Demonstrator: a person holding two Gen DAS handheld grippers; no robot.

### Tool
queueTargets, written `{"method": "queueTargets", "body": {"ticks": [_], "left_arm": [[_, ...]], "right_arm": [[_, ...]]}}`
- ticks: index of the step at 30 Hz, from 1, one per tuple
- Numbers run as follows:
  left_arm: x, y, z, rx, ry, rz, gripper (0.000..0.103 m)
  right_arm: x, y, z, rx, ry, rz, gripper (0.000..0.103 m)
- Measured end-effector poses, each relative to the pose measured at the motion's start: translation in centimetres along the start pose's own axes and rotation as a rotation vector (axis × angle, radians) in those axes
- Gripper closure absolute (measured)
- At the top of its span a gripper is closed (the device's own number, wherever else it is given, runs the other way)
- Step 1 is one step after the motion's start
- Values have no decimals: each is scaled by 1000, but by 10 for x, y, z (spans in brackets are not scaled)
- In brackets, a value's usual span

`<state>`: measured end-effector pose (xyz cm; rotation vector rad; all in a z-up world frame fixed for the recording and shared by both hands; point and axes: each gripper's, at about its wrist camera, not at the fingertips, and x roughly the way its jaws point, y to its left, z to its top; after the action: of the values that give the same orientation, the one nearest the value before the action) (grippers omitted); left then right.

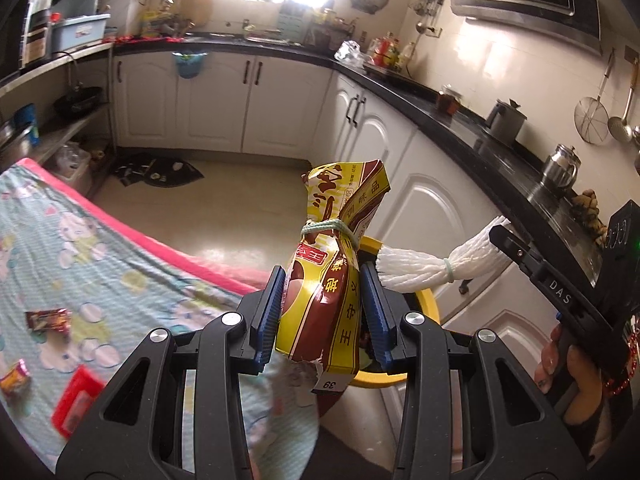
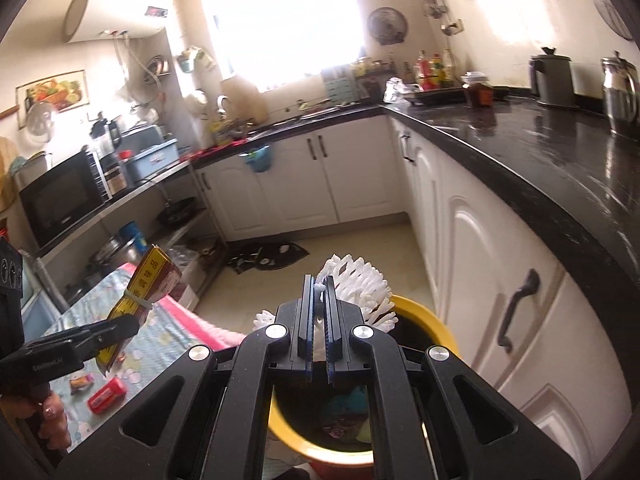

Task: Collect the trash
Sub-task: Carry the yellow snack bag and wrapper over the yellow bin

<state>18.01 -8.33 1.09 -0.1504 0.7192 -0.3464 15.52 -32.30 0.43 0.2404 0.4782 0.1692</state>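
Bin (image 2: 424, 316) contents, possibly wrappers, only right view.

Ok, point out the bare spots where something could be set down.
Free: the black countertop between the brown jar and the steel kettle, and the tablecloth beyond the red wrapper. Crowded: the yellow bin mouth, under both loaded claws.

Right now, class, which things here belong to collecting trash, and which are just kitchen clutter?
Job:
yellow seasoning packet in left gripper
white foam net in right gripper
yellow bin
red wrapper

Lying about:
microwave
grey kettle
steel jug
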Motion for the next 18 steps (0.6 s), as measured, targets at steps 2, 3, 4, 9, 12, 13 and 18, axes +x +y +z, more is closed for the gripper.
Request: {"method": "queueTargets", "body": {"ticks": [2, 3, 4, 9, 12, 13, 18], "left_arm": [[10, -8, 0, 9, 15, -11, 72], [15, -11, 0, 13, 22, -14, 72], [20, -15, 0, 18, 30, -18, 72], [39, -27, -1, 39, 57, -30, 72], [50, -31, -2, 48, 75, -37, 72], [53, -32, -2, 50, 80, -37, 72], [73, -33, -4, 47, 117, -48, 72]], "right_arm": [[2, -6, -2, 8, 2, -18, 98], [4, -10, -3, 16, 3, -29, 98], [4, -12, -4, 19, 4, -36, 98], [10, -22, -11, 18, 12, -87, 98], [14, -24, -15, 18, 22, -102, 98], [16, -25, -17, 20, 28, -108, 98], [28, -32, -22, 20, 57, -132, 98]]}}
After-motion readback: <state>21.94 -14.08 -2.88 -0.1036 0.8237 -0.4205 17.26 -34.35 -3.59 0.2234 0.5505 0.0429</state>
